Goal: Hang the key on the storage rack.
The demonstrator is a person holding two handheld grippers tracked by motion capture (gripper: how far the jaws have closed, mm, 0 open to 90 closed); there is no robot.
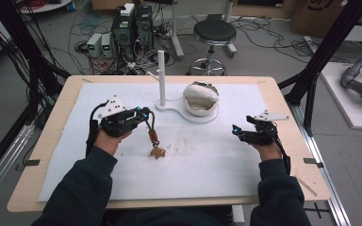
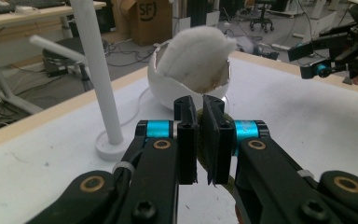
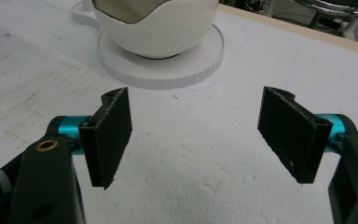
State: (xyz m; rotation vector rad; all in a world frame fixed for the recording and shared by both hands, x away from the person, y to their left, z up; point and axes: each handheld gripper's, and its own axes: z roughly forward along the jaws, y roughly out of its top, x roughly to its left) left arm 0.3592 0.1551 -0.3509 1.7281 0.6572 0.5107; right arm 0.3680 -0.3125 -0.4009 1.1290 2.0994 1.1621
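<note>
High view gives me both forearms coming in from the bottom edge, dark sleeves resting low over the white mat [image 1: 207,160]; my left hand [image 1: 107,139] carries the left gripper [image 1: 145,113] pointed toward the table's middle, its jaws pinched on a dark cord [image 1: 149,125]; the cord hangs down to a red bead and a brown charm [image 1: 157,152] that touches the mat. My right hand [image 1: 267,149] holds the right gripper [image 1: 235,131] low at the mat's right side, aimed left, well apart from the charm; right gripper view shows its jaws spread wide over bare mat. Beyond the left gripper stand a white post [image 1: 161,77] and an egg-shaped bowl [image 1: 200,99] on one white base.
</note>
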